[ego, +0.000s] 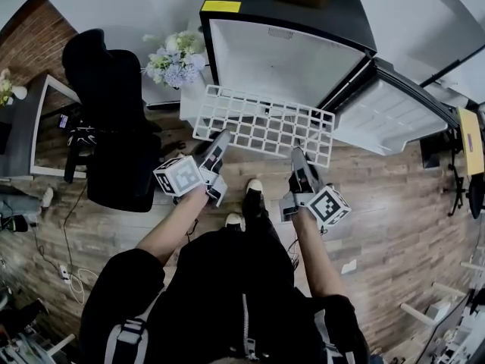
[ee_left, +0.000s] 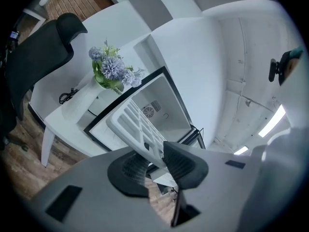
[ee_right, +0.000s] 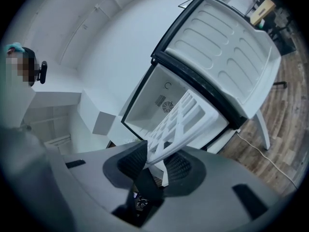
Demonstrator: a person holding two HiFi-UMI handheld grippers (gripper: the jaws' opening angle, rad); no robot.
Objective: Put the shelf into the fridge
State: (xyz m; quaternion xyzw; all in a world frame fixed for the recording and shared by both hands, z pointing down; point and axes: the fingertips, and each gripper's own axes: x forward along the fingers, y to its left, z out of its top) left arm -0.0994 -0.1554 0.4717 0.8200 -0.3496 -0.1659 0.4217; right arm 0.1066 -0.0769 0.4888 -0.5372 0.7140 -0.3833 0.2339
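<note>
Left gripper clamped on one shelf, right gripper likewise, one open fridge

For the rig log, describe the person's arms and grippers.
The left gripper and right gripper: grey tapered bodies, dark ribbed pads, each bearing a white cube with black square markers. No cables on them. Black zipped top, forearms uncovered.

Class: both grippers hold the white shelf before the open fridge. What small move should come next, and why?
Probably ease the shelf forward into the fridge. The left gripper and right gripper both clamp its near edge, its far edge faces the open cavity, and the door stands open.
</note>
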